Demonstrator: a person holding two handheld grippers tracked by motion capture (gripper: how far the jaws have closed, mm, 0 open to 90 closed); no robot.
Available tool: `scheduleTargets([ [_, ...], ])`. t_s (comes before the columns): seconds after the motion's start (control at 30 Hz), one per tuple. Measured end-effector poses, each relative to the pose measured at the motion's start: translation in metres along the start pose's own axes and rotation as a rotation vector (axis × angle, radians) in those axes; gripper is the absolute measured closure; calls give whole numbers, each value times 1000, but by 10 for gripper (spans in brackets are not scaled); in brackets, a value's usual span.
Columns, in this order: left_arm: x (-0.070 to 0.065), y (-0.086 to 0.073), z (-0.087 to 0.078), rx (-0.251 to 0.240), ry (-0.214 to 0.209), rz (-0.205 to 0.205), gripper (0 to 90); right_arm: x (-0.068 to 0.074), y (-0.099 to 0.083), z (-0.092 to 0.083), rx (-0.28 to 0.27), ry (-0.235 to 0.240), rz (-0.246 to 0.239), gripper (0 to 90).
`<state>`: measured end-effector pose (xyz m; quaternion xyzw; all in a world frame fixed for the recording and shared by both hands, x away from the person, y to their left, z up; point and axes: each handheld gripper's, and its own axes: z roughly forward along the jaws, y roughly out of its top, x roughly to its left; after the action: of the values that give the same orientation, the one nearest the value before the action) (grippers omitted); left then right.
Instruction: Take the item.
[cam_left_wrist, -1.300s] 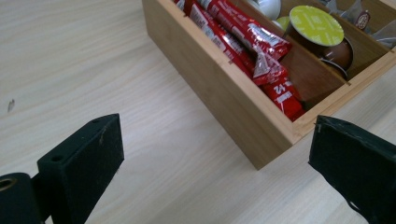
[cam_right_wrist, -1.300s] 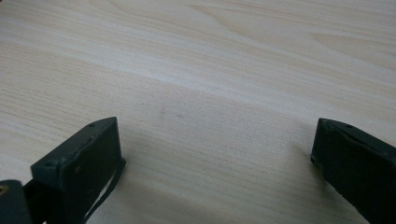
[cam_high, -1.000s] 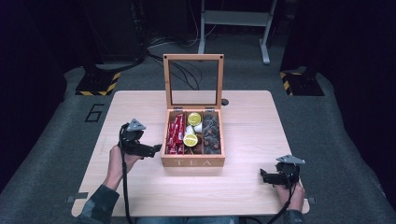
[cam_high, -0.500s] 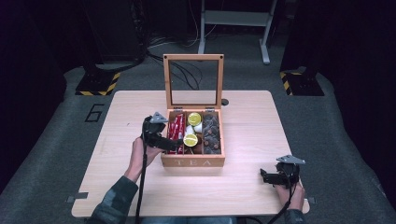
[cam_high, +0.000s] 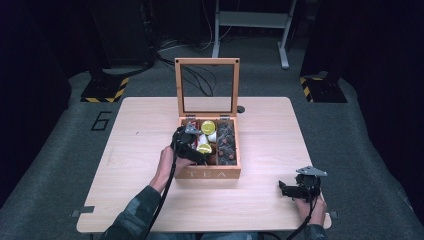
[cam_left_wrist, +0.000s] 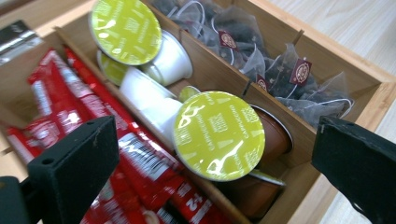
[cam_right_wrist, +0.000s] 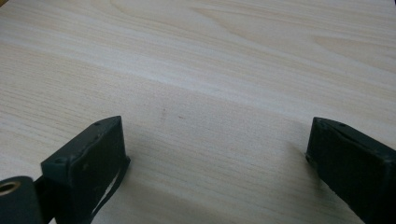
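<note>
Overhead, a wooden tea box (cam_high: 209, 173) sits mid-table (cam_high: 140, 125) with its glass-paned lid (cam_high: 207, 88) standing upright at the 12 o'clock edge. The left gripper (cam_high: 191, 148) hangs over the box's 9 o'clock compartment, while the right gripper (cam_high: 291, 189) rests at the table's 5 o'clock corner.

Along the left gripper (cam_left_wrist: 215, 172), the jaws stand wide apart over the box (cam_left_wrist: 373, 93): red sachets (cam_left_wrist: 140, 163) at 9 o'clock, green-foiled cappuccino capsules (cam_left_wrist: 218, 135) in the middle compartment, netted tea bags (cam_left_wrist: 280, 70) toward 1 o'clock. The nearest capsule lies tilted, foil facing up.

Along the right gripper (cam_right_wrist: 215, 154), the jaws are spread over bare pale wood (cam_right_wrist: 210, 56), holding nothing.
</note>
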<state>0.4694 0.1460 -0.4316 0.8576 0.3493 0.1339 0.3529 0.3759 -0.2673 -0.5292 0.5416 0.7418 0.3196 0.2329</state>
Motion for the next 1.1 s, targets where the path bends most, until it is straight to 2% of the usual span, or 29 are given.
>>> scheduleTargets([
  [0.1,-4,1,8,18,6,8,28,0,0,0,0,0,0,41],
  [0.17,-3,1,9,11,2,5,60,0,0,0,-2,0,1,45],
  [0.23,-4,1,10,14,-1,5,142,0,0,0,-1,-4,5,49],
  [0.33,-6,3,12,14,3,29,156,0,0,0,-1,-4,7,49],
  [0.57,-10,2,21,14,4,50,193,0,0,0,-1,-4,5,49],
  [0.73,-12,1,26,26,19,65,280,0,0,0,-1,-4,5,49],
  [0.97,-12,-1,28,22,31,67,366,0,0,-1,-2,-6,9,58],
  [1.1,-12,-1,28,16,34,69,370,0,0,-1,-3,-6,8,59],
])
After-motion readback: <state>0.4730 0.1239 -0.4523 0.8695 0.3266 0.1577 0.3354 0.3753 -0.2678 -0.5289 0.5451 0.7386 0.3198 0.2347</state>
